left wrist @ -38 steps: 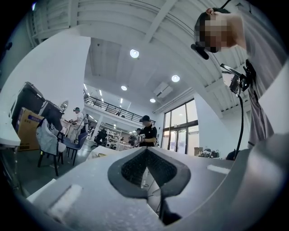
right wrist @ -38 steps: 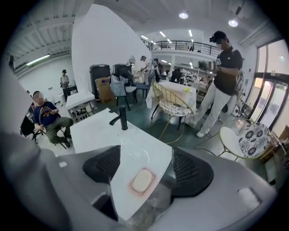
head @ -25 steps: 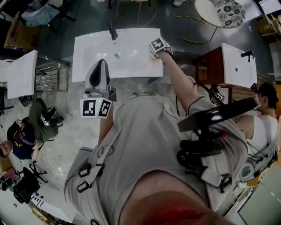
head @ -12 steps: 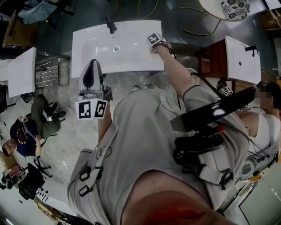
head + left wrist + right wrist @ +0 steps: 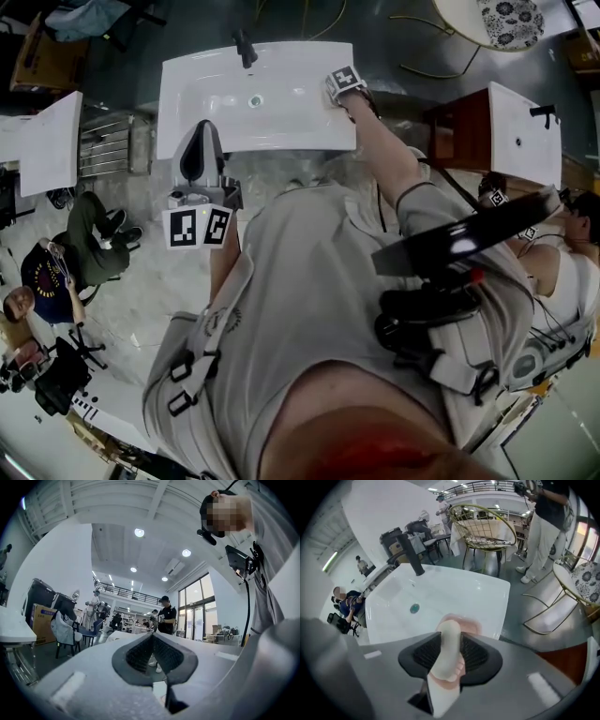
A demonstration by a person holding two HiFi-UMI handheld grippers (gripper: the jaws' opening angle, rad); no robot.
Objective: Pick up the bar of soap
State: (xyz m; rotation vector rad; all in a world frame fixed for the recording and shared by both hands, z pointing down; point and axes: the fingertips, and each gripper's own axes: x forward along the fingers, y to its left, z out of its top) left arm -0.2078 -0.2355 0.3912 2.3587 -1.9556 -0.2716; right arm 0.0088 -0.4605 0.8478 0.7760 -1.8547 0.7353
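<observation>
Jaws of the left gripper (image 5: 151,637) are pressed together with nothing between them, the dark ribbed pads meeting at their tips. That gripper is held level at the person's left, in front of the near left corner of a white sink (image 5: 281,122), and it looks out across a bright workshop where other people stand at some distance. Moving right, the sink has a shallow basin with a round drain (image 5: 414,608) near its middle and a dark faucet (image 5: 412,555) standing at its far edge. At the sink's right rim, the person's right arm reaches out and the right gripper (image 5: 450,634) tips steeply down, its marker cube (image 5: 345,81) showing from above. Its jaws have just been closing and now pinch the bar of soap (image 5: 449,653), a pale cream bar standing on edge between the two pads and filling the gap between them. Just under the soap a pink shape (image 5: 468,623) lies on the rim; I cannot tell what it is. Beyond the sink's right side, a gold wire chair (image 5: 487,527) stands on the grey floor.
</observation>
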